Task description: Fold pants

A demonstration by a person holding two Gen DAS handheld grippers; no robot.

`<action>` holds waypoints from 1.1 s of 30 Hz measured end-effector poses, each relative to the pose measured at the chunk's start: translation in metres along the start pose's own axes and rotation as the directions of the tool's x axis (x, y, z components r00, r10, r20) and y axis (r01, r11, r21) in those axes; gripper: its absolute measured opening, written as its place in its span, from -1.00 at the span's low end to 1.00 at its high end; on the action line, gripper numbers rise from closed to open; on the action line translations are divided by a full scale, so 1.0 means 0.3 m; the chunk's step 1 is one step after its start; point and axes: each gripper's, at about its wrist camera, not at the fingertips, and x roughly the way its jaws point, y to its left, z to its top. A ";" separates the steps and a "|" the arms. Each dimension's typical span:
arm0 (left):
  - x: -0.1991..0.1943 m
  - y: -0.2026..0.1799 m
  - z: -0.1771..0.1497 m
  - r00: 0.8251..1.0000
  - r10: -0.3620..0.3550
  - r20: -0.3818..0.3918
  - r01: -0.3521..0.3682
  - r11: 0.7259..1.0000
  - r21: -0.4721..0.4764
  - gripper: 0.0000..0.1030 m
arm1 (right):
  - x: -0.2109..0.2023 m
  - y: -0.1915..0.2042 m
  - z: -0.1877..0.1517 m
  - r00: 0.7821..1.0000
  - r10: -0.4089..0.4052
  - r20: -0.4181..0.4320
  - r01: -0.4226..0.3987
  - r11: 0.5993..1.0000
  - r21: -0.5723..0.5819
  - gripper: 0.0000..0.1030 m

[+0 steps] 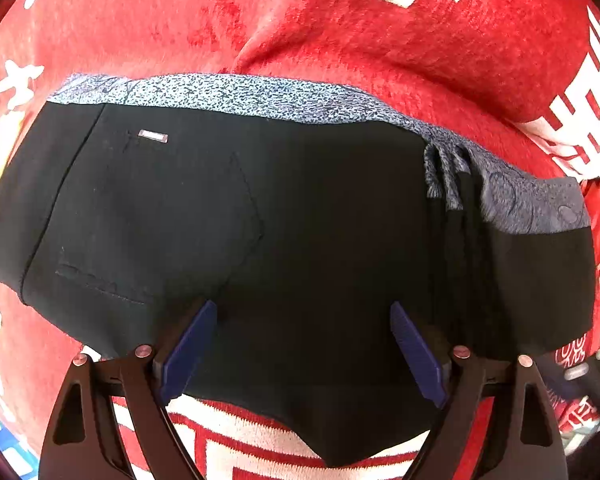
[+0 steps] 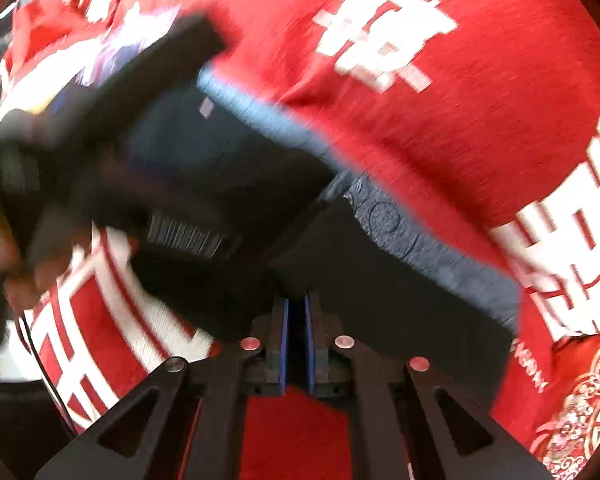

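Observation:
The black pants (image 1: 284, 208) lie folded on a red blanket, with a blue-grey patterned waistband lining (image 1: 236, 94) along the far edge and a small metal tag near a back pocket. My left gripper (image 1: 303, 312) is open, its blue pads spread over the near edge of the pants. In the blurred right wrist view the pants (image 2: 380, 280) lie ahead, and my right gripper (image 2: 296, 304) has its blue pads nearly together on a thin edge of the black cloth. The left gripper's dark body (image 2: 112, 92) shows at the upper left there.
The red blanket (image 1: 380, 32) with white characters covers the whole surface and is rumpled into a ridge behind the pants. It also fills the right wrist view (image 2: 480, 100). A hand (image 2: 8, 248) shows blurred at the left edge.

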 end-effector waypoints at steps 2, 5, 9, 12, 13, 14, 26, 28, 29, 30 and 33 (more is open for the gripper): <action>-0.016 -0.008 0.009 1.000 0.021 0.003 -0.021 1.000 0.010 0.73 | 0.051 0.019 -0.024 1.000 -0.011 -0.008 0.011 1.000 -0.002 -0.81; -0.053 -0.017 0.034 0.998 0.063 0.018 -0.064 0.998 0.029 0.73 | 0.046 0.000 -0.012 1.000 0.013 -0.002 -0.013 0.999 0.032 -0.71; -0.132 -0.046 0.080 0.995 0.093 0.042 -0.094 0.995 0.042 0.73 | -0.034 -0.083 -0.019 0.989 0.146 0.028 -0.148 0.981 0.128 -0.32; -0.184 -0.127 0.113 0.994 0.070 0.081 -0.079 0.991 0.108 0.73 | -0.108 -0.230 -0.062 0.984 0.162 0.076 -0.178 0.931 0.319 -0.32; -0.192 -0.160 0.119 0.994 0.059 0.087 -0.070 0.989 0.132 0.73 | -0.120 -0.307 -0.084 0.985 0.155 0.081 -0.175 0.895 0.410 -0.32; -0.198 -0.196 0.125 0.995 0.046 0.092 -0.060 0.986 0.155 0.73 | -0.123 -0.385 -0.109 0.987 0.142 0.081 -0.164 0.852 0.498 -0.38; 0.059 -0.462 0.142 0.998 0.059 -0.030 -0.051 0.972 0.230 0.80 | 0.095 -0.670 -0.222 0.986 0.141 -0.093 -0.030 0.689 0.725 -0.64; 0.052 -0.414 0.127 0.999 0.032 -0.027 -0.028 0.987 0.160 0.85 | 0.100 -0.676 -0.241 0.987 0.143 -0.068 -0.043 0.655 0.754 -0.64; 0.048 -0.404 0.119 0.999 0.029 -0.030 -0.024 0.988 0.152 0.85 | 0.096 -0.672 -0.245 0.988 0.147 -0.056 -0.053 0.644 0.763 -0.64; 0.039 -0.398 0.112 0.999 0.035 -0.025 -0.031 0.988 0.149 0.85 | 0.094 -0.665 -0.249 0.987 0.157 -0.046 -0.066 0.637 0.768 -0.64; 0.010 -0.377 0.086 0.998 0.062 -0.032 -0.058 0.990 0.125 0.85 | 0.082 -0.639 -0.260 0.983 0.180 -0.030 -0.095 0.645 0.758 -0.64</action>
